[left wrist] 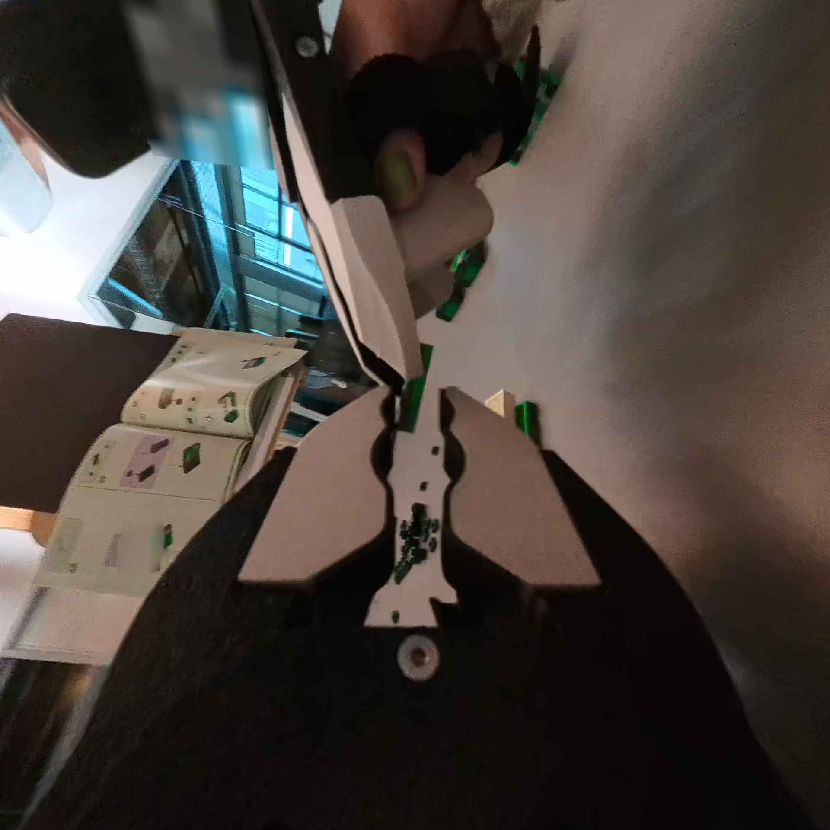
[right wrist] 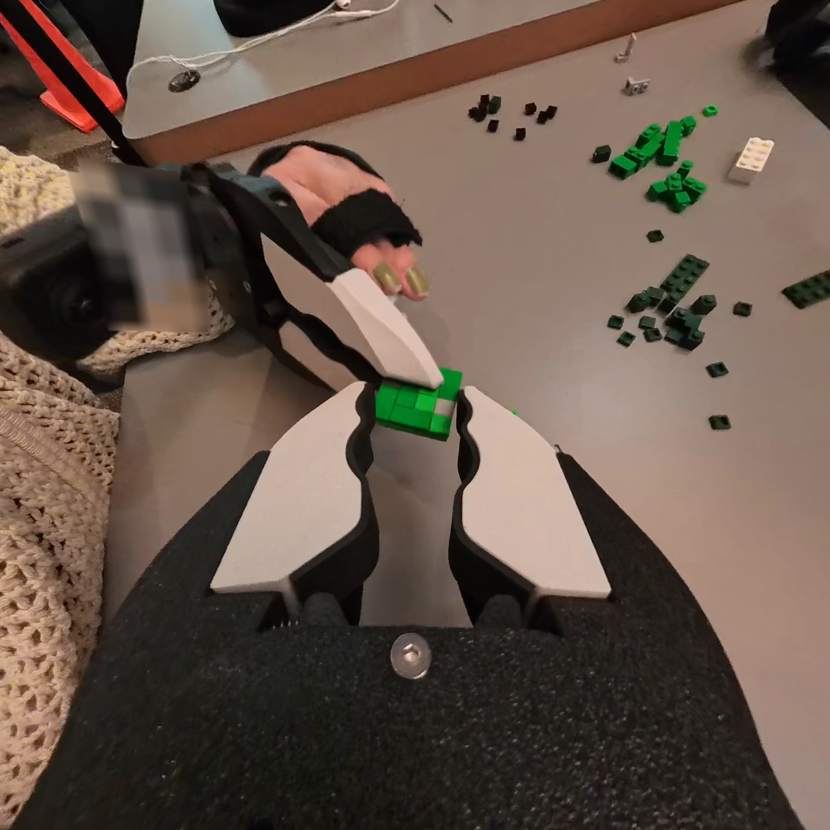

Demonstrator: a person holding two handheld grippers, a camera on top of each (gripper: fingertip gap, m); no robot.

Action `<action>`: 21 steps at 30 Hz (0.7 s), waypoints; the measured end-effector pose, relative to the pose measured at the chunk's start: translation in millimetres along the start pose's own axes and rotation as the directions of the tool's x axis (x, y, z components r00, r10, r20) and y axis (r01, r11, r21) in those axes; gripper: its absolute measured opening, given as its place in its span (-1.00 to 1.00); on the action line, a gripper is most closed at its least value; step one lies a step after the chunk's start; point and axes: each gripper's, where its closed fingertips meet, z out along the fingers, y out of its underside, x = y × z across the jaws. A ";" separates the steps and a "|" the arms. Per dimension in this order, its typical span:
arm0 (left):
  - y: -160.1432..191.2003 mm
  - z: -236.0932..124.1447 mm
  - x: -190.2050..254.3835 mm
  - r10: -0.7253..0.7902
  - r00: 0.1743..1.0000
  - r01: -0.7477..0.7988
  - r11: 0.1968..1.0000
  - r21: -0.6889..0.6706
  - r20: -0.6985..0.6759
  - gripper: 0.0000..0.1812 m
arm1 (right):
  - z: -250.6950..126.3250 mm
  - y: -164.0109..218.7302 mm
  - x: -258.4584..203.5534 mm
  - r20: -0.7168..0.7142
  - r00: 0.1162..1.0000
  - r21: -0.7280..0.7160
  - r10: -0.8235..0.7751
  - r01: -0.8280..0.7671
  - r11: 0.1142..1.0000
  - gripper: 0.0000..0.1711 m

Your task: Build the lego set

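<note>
Studded bright-green brick block is being clamped between right gripper tips; left gripper, at 11 o'clock, is being pinched onto its top edge.

Background items: orange cone at upper left, white cord across the far surface, knitted cream fabric at left

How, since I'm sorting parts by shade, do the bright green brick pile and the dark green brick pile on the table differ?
The bright green brick pile lies farther away, beside the white brick; the dark green brick pile lies nearer. The dark green pile includes long flat plates and scattered single tiles; the bright green pile is mostly small chunky bricks, bunched closer. Both lie loose on the grey table.
</note>
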 end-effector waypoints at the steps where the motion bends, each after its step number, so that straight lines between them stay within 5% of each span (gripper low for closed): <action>1: 0.9 0.0 -1.6 0.021 1.000 -0.021 1.000 -0.011 0.015 -0.91 | 0.0 -1.0 0.6 -0.008 1.000 0.005 -0.004 0.004 1.000 -0.60; 6: -1.4 -2.5 -14.7 -0.226 0.974 0.225 0.973 0.054 0.019 -0.93 | -15.2 -21.8 0.4 -0.103 0.975 0.169 -0.197 0.212 0.962 -0.48; 11: -15.3 -13.6 -24.6 -0.540 0.826 0.563 0.805 0.189 -0.159 -0.93 | -26.6 -25.3 -15.2 -0.146 0.900 0.192 -0.412 0.434 0.880 -0.56; 17: -22.9 -14.7 -16.1 -0.587 0.764 0.639 0.744 0.192 -0.268 -0.93 | -21.1 -20.6 -18.0 -0.173 0.838 0.120 -0.517 0.539 0.834 -0.89; 21: -13.4 -10.1 -24.0 -0.585 0.797 0.604 0.776 0.182 -0.153 -0.84 | -21.2 -24.4 -6.1 -0.195 0.903 0.168 -0.382 0.415 0.894 -0.92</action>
